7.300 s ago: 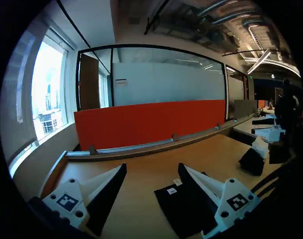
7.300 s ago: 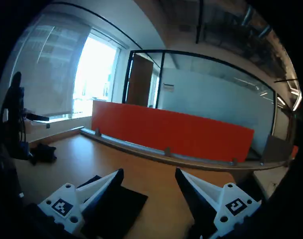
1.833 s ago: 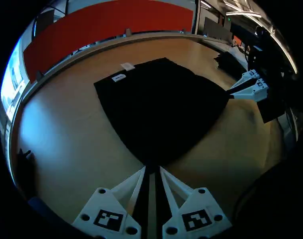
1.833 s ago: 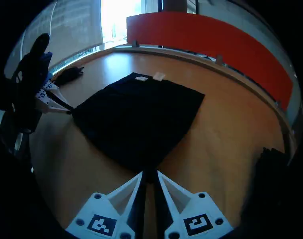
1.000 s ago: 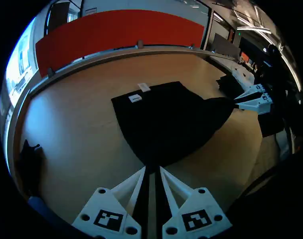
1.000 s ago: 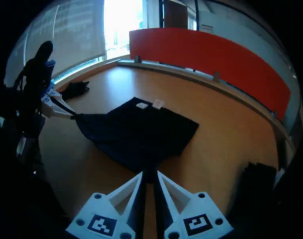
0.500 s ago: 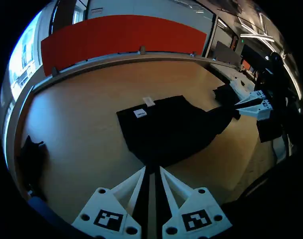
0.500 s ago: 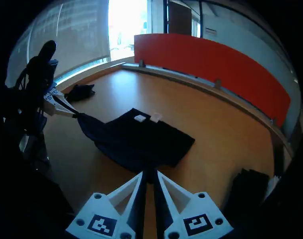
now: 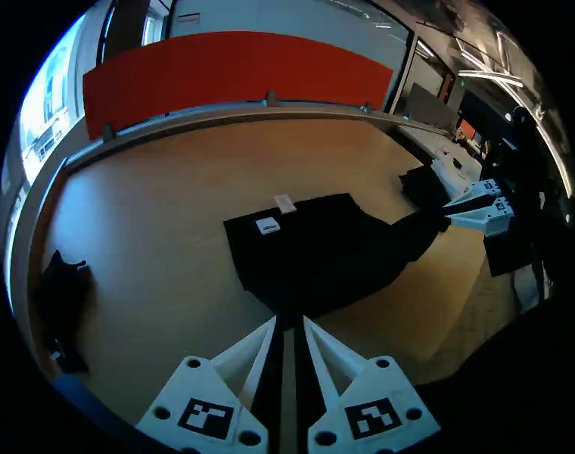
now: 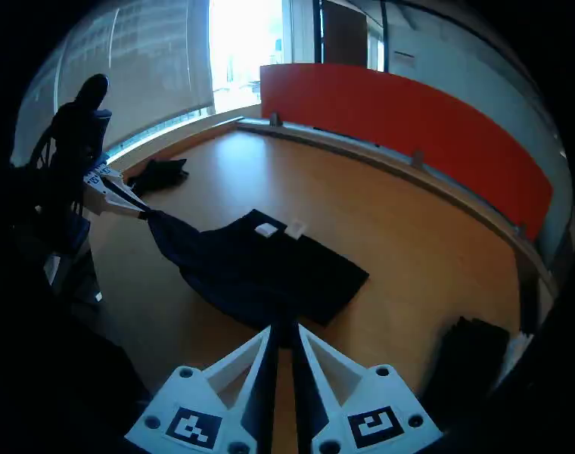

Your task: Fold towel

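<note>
Left gripper [image 9: 289, 321] was clamped on a near corner of the black towel [image 9: 318, 250] in the left gripper view, and the right gripper [image 9: 448, 212] had the other corner pinched. Since a second back, both corners had come up off the desk [image 9: 151, 227] and the cloth had bunched toward the red divider [image 9: 234, 68].

Right gripper view, same deal. Right gripper [image 10: 285, 331] was closed on its corner and left gripper [image 10: 140, 213] was holding its own. The tagged edge lay flat on the divider side. I'd say the first fold was underway.
</note>
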`<state>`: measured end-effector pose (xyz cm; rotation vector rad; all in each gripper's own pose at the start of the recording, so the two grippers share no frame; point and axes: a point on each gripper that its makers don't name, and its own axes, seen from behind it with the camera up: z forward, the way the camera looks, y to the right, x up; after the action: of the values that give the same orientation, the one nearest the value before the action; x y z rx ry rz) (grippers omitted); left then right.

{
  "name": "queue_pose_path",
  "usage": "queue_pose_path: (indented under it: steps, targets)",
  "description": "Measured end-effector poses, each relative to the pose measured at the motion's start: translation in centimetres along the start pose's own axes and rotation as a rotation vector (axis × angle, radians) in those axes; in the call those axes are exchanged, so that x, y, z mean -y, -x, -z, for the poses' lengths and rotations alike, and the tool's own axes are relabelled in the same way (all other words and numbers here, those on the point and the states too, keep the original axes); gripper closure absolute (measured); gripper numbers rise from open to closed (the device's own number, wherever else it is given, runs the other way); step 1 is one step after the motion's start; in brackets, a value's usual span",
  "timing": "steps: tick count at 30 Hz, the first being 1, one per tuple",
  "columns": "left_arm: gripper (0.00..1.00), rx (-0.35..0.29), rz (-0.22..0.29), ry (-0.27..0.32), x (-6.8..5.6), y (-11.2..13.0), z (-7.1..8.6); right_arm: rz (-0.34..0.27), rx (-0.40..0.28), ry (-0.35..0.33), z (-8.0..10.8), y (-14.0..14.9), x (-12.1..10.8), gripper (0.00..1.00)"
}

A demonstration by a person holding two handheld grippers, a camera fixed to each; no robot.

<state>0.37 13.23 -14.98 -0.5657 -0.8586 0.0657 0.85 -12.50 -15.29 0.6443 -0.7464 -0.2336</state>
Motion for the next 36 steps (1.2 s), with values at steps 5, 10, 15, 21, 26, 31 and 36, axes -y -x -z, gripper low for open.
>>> queue_pose_path:
  steps: [5,10,15,21,26,31,36]
  targets:
    - [0.91,0.002,0.017,0.006,-0.3,0.3,0.1,-0.006,0.001,-0.003,0.0,0.0,0.0,0.89]
    - [0.91,-0.004,0.029,0.007,-0.2,0.0,-0.2,-0.001,0.007,0.002,-0.2,0.1,-0.3,0.89]
    - [0.91,-0.02,0.039,0.006,0.0,-0.9,-0.8,0.002,0.008,0.012,-0.8,-0.1,-1.0,0.89]
    - [0.91,-0.04,0.04,-0.006,0.9,-2.3,-2.3,0.009,0.007,0.032,-2.0,-0.8,-2.4,0.89]
    - [0.91,-0.06,0.049,-0.016,1.7,-3.5,-3.8,0.006,0.013,0.049,-3.7,-1.2,-3.8,0.89]
    - [0.91,-0.081,0.078,-0.026,2.5,-4.7,-5.4,-0.006,0.02,0.064,-5.4,-1.5,-5.0,0.89]
    - [0.91,-0.093,0.104,-0.033,3.4,-5.4,-7.2,-0.019,0.035,0.075,-6.9,-1.4,-5.9,0.89]
